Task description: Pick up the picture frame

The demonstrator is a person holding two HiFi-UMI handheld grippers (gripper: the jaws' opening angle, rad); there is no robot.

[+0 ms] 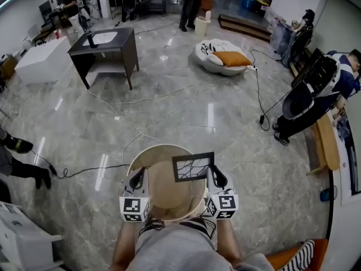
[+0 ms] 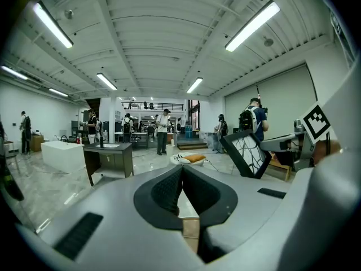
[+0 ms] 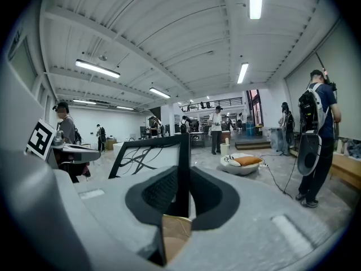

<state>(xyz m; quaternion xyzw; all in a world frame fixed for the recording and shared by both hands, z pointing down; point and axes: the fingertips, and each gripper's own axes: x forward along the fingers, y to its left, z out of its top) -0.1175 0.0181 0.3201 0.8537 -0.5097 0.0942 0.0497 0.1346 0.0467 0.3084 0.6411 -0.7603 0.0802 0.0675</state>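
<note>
My right claw [image 3: 184, 176] is clamped on the right-hand edge of the picture frame [image 3: 148, 158], with the black border pinched between its two pads. The frame stands upright and stretches away to the left of that claw, towards my left claw [image 2: 181, 171], whose jaws are pressed together with nothing between them. Both claws hang side by side over the round wooden desk [image 1: 164, 199], the frame between them. I cannot tell whether its lower edge touches the desk
</note>
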